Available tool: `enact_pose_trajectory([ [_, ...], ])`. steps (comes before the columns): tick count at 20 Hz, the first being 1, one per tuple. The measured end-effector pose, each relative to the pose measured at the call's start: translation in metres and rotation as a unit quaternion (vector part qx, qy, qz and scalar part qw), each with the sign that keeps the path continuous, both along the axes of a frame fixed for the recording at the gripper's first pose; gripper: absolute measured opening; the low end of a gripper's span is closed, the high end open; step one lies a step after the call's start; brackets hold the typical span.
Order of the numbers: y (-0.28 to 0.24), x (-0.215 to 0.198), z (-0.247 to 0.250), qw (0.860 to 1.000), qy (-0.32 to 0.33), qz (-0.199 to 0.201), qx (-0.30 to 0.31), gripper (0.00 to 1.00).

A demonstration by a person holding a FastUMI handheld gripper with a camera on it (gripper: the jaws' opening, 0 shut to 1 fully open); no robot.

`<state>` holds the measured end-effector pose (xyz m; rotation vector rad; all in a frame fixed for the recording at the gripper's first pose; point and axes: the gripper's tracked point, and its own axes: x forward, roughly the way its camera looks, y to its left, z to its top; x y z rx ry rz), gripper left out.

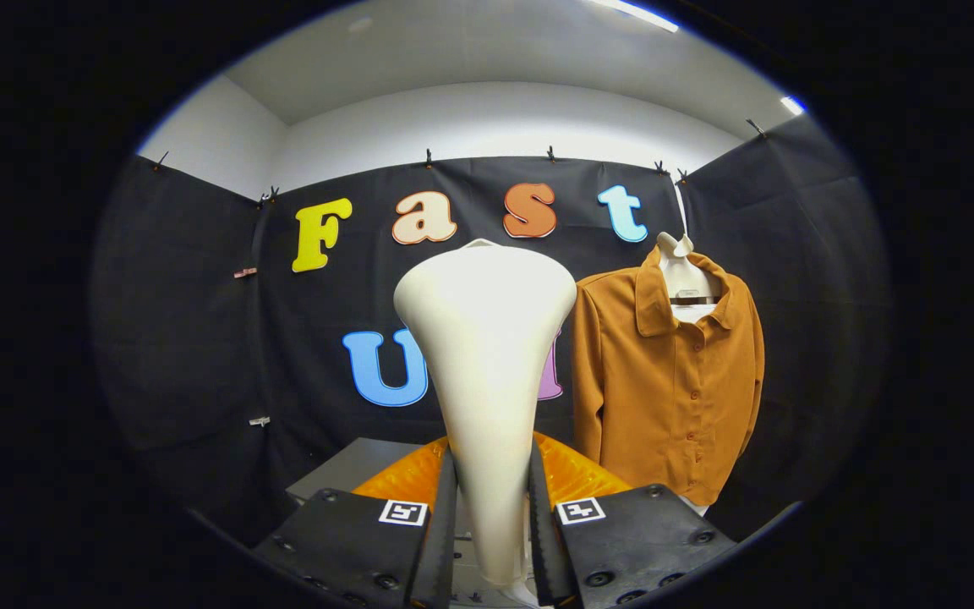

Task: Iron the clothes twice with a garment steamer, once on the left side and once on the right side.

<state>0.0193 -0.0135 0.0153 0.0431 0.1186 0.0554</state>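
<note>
My gripper [491, 516] is shut on the slim neck of a white garment steamer [487, 338], both fingers pressing its sides. The steamer stands upright between the fingers, and its wide head flares out above them. An orange-brown buttoned shirt [664, 372] hangs on a white hanger [683, 271] against the black booth wall, beyond the fingers and to the right of the steamer head. The shirt's front faces me, its collar open. The steamer head stands well short of the shirt, with a gap between them.
An orange translucent base [571, 474] sits just behind the fingers, on a grey table surface [352, 469]. Black cloth walls close in the booth on the left, back and right.
</note>
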Motion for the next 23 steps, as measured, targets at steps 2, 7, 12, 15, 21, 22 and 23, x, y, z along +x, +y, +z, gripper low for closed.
enact_pose_trajectory([
  [2,0.003,0.000,0.001,1.000,-0.001,0.000,-0.002,0.41],
  [7,0.006,0.003,0.000,1.000,-0.002,-0.003,-0.005,0.41],
  [12,0.009,0.004,0.001,1.000,-0.007,-0.003,-0.007,0.41],
  [15,0.012,0.004,0.002,1.000,-0.010,-0.002,-0.008,0.41],
  [21,0.014,0.003,0.000,1.000,-0.012,-0.006,-0.012,0.41],
  [22,0.014,0.003,0.000,1.000,-0.011,-0.008,-0.011,0.41],
  [23,0.014,0.003,-0.001,1.000,-0.011,-0.009,-0.011,0.41],
])
